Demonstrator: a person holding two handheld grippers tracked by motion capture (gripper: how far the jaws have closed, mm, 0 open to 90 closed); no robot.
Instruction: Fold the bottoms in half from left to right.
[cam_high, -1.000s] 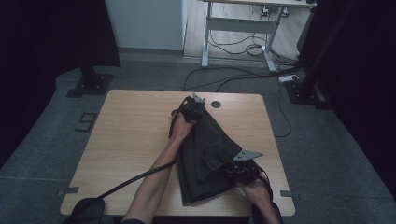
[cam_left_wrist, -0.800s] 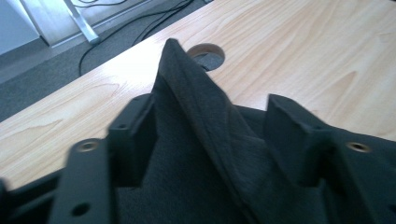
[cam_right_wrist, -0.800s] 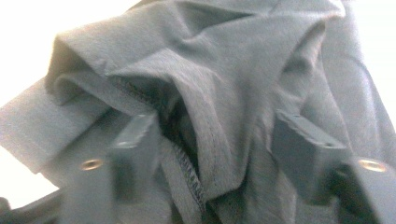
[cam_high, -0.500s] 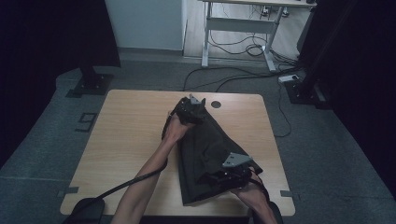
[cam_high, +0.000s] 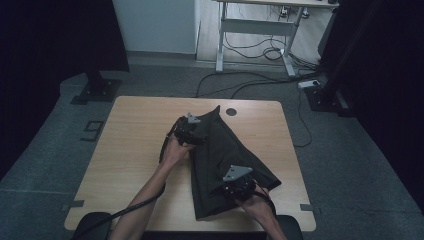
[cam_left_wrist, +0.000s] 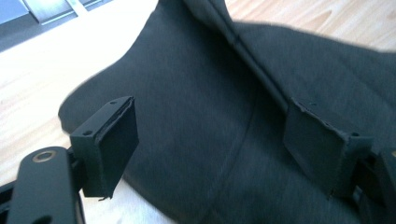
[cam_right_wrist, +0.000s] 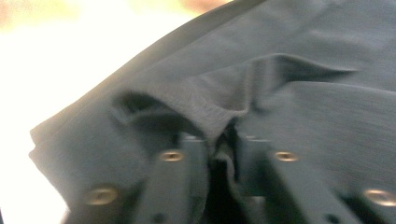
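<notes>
1. While a dark garment (cam_high: 225, 160) lies spread across the middle and near-right part of a wooden table (cam_high: 130, 130), a person works it with a gripper in each hand.
2. The left gripper (cam_high: 192, 131) sits at the cloth's far left edge; in the left gripper view its jaws stand wide apart over the fabric (cam_left_wrist: 210, 116), gripping nothing. They have just been opening, and the cloth lies beneath and between them, untouched by the pads (cam_left_wrist: 119, 140).
3. The right gripper (cam_high: 239, 187) rests on the garment's near end, close to the table's front edge. In the right gripper view its jaws are clenched on a puckered fold of the fabric (cam_right_wrist: 215, 116); they have just been closing on it.
4. The garment narrows toward a point at the far side, near a round hole (cam_high: 231, 111) in the tabletop, and widens toward the person.
5. A cable (cam_high: 135, 207) trails from the left forearm (cam_high: 150, 195) off the table's near edge.
</notes>
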